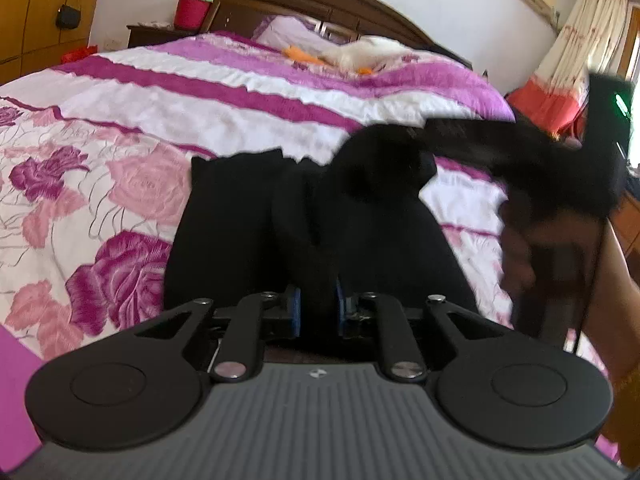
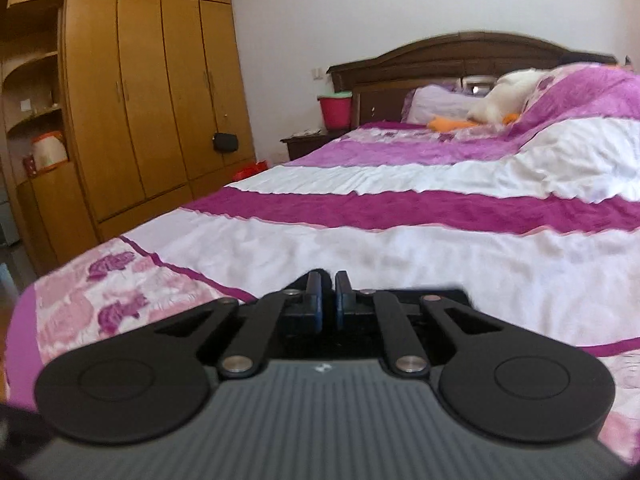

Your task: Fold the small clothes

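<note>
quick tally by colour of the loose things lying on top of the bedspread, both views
black: 1, the black fabric garment near the foot of the bed
white: 1, the white plush toy by the headboard
orange: 1, the orange soft item beside it, too blurred to identify
lilac: 1, the lilac pillow
total: 4

In the left wrist view the right gripper (image 1: 560, 168) is a dark motion-blurred smear; its jaws cannot be made out there. The hand (image 1: 532, 256) below it is blurred too, and the arm is cut off by the right edge. The black garment (image 1: 248, 232) hides its near hem behind the left gripper (image 1: 316, 308). The white toy (image 2: 504, 96) by the pillow is too soft to identify.
</note>
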Available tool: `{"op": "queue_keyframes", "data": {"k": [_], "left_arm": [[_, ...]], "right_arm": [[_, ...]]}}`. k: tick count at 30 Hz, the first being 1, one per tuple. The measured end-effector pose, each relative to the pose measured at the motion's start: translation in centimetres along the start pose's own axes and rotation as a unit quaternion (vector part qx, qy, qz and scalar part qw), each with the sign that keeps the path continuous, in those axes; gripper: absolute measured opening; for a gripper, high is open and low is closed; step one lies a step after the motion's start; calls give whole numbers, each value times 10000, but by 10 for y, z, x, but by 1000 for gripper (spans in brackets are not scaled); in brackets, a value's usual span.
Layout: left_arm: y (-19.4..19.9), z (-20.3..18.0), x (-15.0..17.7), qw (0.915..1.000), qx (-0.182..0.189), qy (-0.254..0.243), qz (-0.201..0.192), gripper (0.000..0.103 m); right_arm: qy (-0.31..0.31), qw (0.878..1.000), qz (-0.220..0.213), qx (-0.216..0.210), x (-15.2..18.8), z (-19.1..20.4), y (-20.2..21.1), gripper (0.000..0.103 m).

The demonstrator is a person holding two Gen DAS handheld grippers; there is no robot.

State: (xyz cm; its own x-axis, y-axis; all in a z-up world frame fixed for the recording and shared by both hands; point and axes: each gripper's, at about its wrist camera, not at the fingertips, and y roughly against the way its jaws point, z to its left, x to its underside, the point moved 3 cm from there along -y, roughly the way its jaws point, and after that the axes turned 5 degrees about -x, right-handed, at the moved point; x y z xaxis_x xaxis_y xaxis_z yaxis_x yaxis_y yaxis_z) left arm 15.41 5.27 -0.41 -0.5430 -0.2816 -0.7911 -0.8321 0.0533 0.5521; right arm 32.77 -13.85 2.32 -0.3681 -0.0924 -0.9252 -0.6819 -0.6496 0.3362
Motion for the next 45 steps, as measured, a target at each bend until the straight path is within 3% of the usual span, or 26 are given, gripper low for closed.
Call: {"op": "queue_keyframes", "data": {"k": [2, 3, 5, 6, 11, 19, 24, 32, 33, 35, 36, 41, 45], "left_arm": [[3, 1, 2, 10000, -7, -58, 28, 25], [5, 0, 2, 9999, -8, -127, 21, 26], [10, 0, 1, 9997, -13, -260, -27, 34], [12, 0, 1, 9995, -11, -314, -50, 35], [29, 2, -8, 9994, 28, -240, -253, 50], [17, -8, -48, 9980, 115, -351, -522, 55], [-24, -8, -71, 9990, 159, -213, -358, 57], [-104, 4, -83, 9983, 186, 430, 336, 57], [-107, 5, -83, 9982, 231, 474, 293, 55], [-105, 4, -82, 9989, 269, 377, 67, 13], [-102, 2, -82, 9992, 284, 265, -49, 6], [-88, 6, -89, 9990, 104, 178, -390, 6], [-102, 21, -87, 9995, -95, 281, -87, 6]], "right_arm": [[-203, 9997, -32, 158, -1, -2, -4, 19], [-337, 9991, -123, 244, 0, -3, 0, 33], [-541, 9974, -386, 294, 2, -6, 17, 53], [-580, 9968, -466, 303, 4, -8, 25, 55], [-755, 9933, -482, 733, 26, -18, 70, 55], [-1610, 9832, -110, 849, 73, -35, 90, 55], [-1923, 9783, -51, 772, 85, -38, 88, 55], [-1877, 9799, -33, 670, 84, -35, 92, 55], [-1870, 9801, -20, 662, 84, -34, 91, 55], [-1840, 9807, 19, 667, 86, -33, 89, 55], [-1830, 9808, 40, 670, 87, -32, 89, 55], [-1802, 9819, 83, 582, 85, -27, 87, 55], [-1572, 9861, 116, 518, 84, -19, 85, 55]]}}
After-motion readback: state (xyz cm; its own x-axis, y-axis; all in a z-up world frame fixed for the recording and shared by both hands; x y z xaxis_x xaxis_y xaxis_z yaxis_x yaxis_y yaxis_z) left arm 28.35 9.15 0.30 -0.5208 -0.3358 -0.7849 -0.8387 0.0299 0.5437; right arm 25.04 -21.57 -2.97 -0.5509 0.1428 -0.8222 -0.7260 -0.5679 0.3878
